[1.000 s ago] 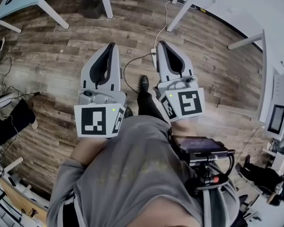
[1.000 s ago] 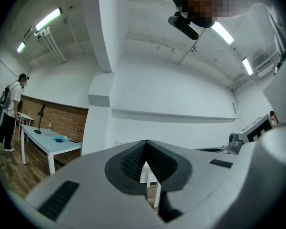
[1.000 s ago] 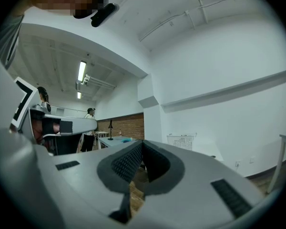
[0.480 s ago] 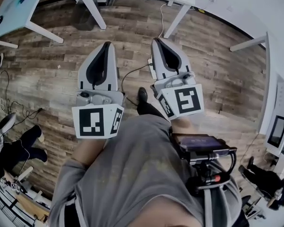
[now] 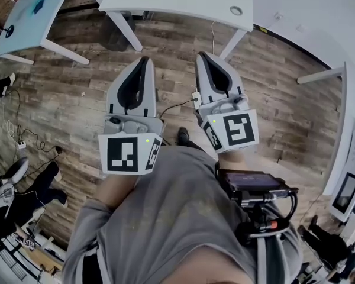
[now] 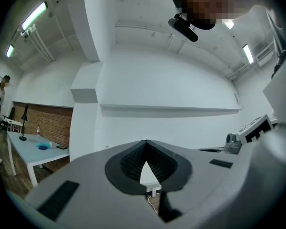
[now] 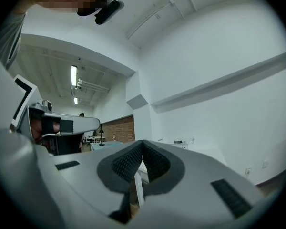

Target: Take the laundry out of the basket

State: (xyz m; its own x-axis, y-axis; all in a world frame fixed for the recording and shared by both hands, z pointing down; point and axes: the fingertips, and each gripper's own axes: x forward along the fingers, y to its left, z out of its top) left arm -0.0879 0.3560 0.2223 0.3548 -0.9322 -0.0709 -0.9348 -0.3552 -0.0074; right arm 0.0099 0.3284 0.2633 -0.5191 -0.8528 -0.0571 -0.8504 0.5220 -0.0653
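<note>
Floor of brown wood planks (image 5: 65,99), grey-streaked. Pale grey plastic left gripper (image 5: 143,59) and right gripper (image 5: 202,56): black ribbed pads (image 6: 128,162), cubes (image 5: 123,154) with black-on-white square markers (green dot on each). Grey cloth shirt (image 5: 165,218).

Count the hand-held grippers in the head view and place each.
2. The left hand-held gripper is left of centre above the wooden floor; the right hand-held gripper is beside it, right of centre. None seems hidden.
</note>
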